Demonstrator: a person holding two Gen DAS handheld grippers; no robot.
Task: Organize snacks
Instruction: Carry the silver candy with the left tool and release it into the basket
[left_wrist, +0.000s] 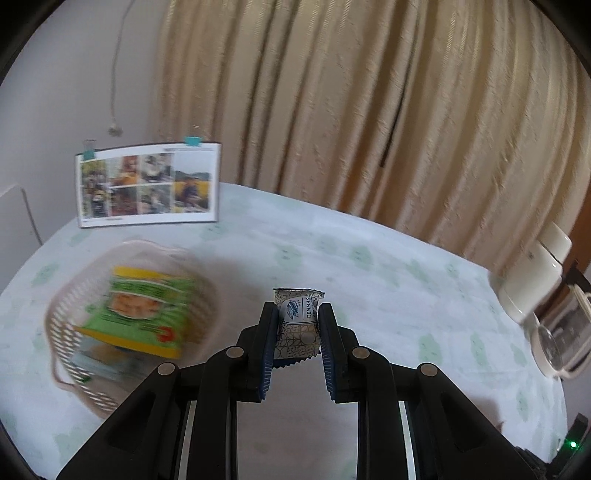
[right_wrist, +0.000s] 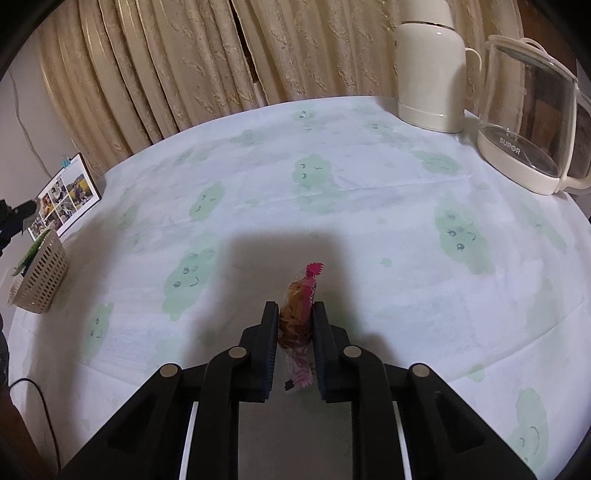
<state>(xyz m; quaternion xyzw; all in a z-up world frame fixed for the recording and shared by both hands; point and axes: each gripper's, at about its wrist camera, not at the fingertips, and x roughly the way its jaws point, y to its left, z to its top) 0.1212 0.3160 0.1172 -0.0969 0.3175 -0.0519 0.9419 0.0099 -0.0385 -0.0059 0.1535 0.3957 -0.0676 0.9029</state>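
Observation:
My left gripper (left_wrist: 297, 309) is shut on a small white and grey patterned snack packet (left_wrist: 298, 323), held upright above the tablecloth. To its left stands a beige perforated basket (left_wrist: 70, 325), blurred, with a green and yellow snack bag (left_wrist: 142, 310) lying in it. My right gripper (right_wrist: 295, 307) is shut on a pink-wrapped snack (right_wrist: 300, 306) with a brown filling, its twisted pink end sticking up past the fingertips. The same basket (right_wrist: 40, 275) shows far off at the left edge of the right wrist view.
A photo calendar (left_wrist: 147, 184) stands at the table's back left. A cream thermos jug (right_wrist: 430, 70) and a glass kettle (right_wrist: 532, 122) stand at the back right. The table carries a white cloth with green cloud faces (right_wrist: 314, 171). Beige curtains hang behind. A black cable (right_wrist: 40, 402) runs off the left edge.

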